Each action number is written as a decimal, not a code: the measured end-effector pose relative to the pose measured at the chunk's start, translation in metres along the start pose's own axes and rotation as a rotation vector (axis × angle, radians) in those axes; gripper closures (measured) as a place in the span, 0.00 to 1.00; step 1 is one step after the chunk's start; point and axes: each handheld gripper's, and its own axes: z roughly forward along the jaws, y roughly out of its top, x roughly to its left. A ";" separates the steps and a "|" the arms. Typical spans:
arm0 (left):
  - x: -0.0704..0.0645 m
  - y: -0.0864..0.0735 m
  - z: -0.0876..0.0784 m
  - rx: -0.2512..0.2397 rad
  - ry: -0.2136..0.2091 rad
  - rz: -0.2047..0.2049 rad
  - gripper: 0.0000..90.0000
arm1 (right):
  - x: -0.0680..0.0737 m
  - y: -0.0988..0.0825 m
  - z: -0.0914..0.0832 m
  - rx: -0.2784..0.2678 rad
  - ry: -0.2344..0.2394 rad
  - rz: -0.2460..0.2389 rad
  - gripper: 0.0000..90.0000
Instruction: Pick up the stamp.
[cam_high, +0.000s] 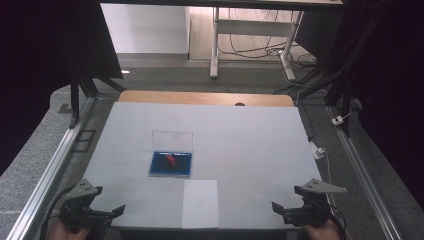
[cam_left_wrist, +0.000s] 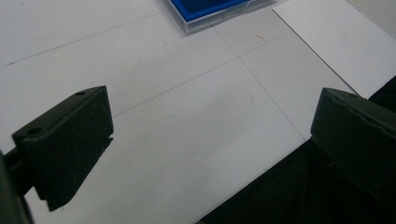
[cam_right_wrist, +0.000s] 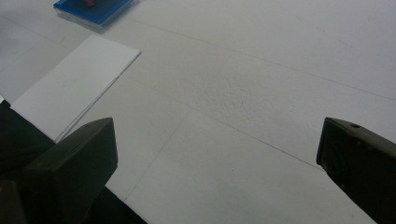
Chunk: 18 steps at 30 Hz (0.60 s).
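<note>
High view: my left gripper and right gripper hover at the table's near corners, jaws spread, gripping nothing. The blue case, lid raised, lies forward between them, slightly nearer my left; the white sheet lies just in front of it.
</note>
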 end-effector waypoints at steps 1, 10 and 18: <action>0.000 0.000 0.000 0.000 -0.001 0.000 0.00 | 0.000 0.000 0.000 0.001 0.001 0.000 0.00; 0.000 0.000 0.000 0.004 0.000 -0.002 0.00 | 0.000 0.000 0.001 0.008 0.005 -0.005 0.00; -0.004 0.005 0.001 -0.020 0.038 0.005 0.00 | 0.000 0.000 0.001 0.012 0.007 -0.005 0.00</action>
